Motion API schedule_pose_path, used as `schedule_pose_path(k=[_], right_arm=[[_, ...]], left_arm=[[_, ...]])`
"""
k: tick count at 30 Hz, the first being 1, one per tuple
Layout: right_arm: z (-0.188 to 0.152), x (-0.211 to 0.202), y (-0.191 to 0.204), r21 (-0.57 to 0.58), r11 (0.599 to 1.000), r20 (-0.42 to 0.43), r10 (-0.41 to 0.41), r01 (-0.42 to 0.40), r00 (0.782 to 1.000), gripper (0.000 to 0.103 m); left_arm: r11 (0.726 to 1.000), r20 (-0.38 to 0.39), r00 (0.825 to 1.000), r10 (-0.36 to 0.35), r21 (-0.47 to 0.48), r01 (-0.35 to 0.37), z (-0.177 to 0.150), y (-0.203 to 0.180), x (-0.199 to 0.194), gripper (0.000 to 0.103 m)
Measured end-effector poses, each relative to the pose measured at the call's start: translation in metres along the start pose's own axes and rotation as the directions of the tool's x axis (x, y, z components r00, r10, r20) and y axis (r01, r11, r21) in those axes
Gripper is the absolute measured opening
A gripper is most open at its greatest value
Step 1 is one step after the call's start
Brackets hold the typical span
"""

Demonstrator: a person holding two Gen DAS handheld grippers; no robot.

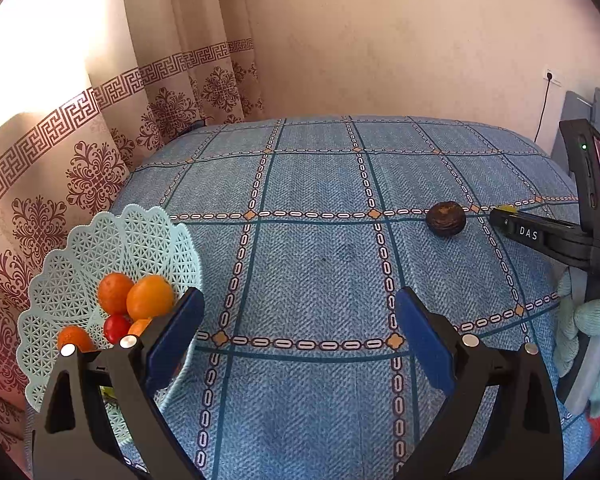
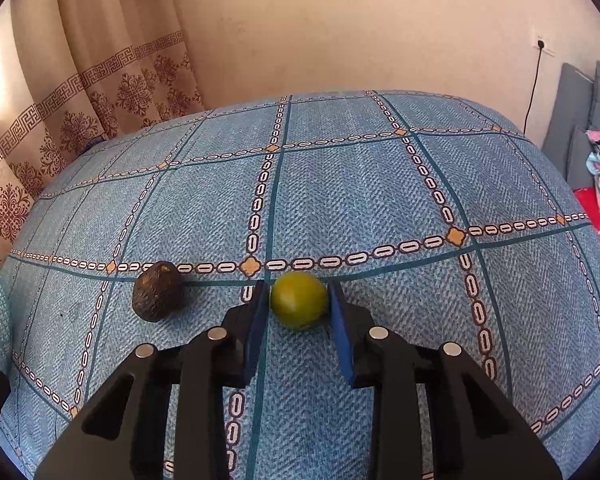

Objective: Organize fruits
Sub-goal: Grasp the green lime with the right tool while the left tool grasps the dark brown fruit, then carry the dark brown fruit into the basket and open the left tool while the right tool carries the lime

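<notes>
Straddling a green-yellow fruit, the right claw sits low on the table, its blue pads set on either side of the fruit with little or no gap; whether they already press on it cannot be told, so the grasp reads as closing rather than secured. The fruit rests on the blue checked cloth, just in front of a patterned line, which suggests it has not yet been lifted. Just to its left, apart from it, lies a dark wrinkled fruit, probably an avocado, also on the cloth and untouched. The left claw is held wide with nothing between its pads, hovering near the front of the table beside a pale lattice basket. That basket stands at the left edge and already contains several orange fruits and a small red one, so it looks to be the collecting place. From the left wrist view the dark fruit appears well across the table, with the right claw's tip just beyond it and a gloved hand gripping the handle. Judging by this layout, the two loose fruits remain to be carried to the basket, and the idle left claw seems positioned to steady or receive near it.
</notes>
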State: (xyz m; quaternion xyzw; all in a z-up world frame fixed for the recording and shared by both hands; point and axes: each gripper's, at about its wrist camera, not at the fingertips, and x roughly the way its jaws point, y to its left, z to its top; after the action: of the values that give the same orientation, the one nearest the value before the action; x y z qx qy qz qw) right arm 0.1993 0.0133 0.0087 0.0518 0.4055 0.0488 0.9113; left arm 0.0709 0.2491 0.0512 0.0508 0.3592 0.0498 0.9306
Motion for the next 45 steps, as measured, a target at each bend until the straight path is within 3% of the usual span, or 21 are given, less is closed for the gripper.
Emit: schedule_pose_path(k=[12,23,32,34,40,45], right_arm=[[-0.009,-0.015,-0.015,0.032,0.999,0.019,0.033,-0.034,0.999,0.028],[-0.007,-0.028,-0.046,0.084,0.996,0.050,-0.006,0.002,0.999,0.028],[-0.007,-0.032,-0.060,0.117,0.993,0.050,-0.004,-0.002,0.999,0.028],[-0.007,-0.032,-0.058,0.114,0.993,0.050,-0.002,-0.003,0.999,0.028],[-0.007,-0.031,-0.053,0.100,0.995,0.050,0.003,-0.008,0.999,0.028],[-0.007,-0.030,-0.047,0.088,0.996,0.054,0.013,-0.018,0.998,0.028]], left_arm=[[0.995,-0.070,0.993,-0.096,-0.013,0.096,0.023,-0.039,0.053,0.097],[0.983,-0.073,0.983,-0.170,0.051,0.174,0.046,-0.084,0.090,0.096],[0.966,-0.097,0.968,-0.233,0.096,0.242,0.049,-0.114,0.102,0.075],[0.961,-0.115,0.962,-0.247,0.098,0.259,0.051,-0.118,0.108,0.063],[0.955,-0.121,0.952,-0.282,0.064,0.291,0.053,-0.114,0.112,0.041],[0.958,-0.111,0.956,-0.271,0.064,0.279,0.047,-0.109,0.106,0.041]])
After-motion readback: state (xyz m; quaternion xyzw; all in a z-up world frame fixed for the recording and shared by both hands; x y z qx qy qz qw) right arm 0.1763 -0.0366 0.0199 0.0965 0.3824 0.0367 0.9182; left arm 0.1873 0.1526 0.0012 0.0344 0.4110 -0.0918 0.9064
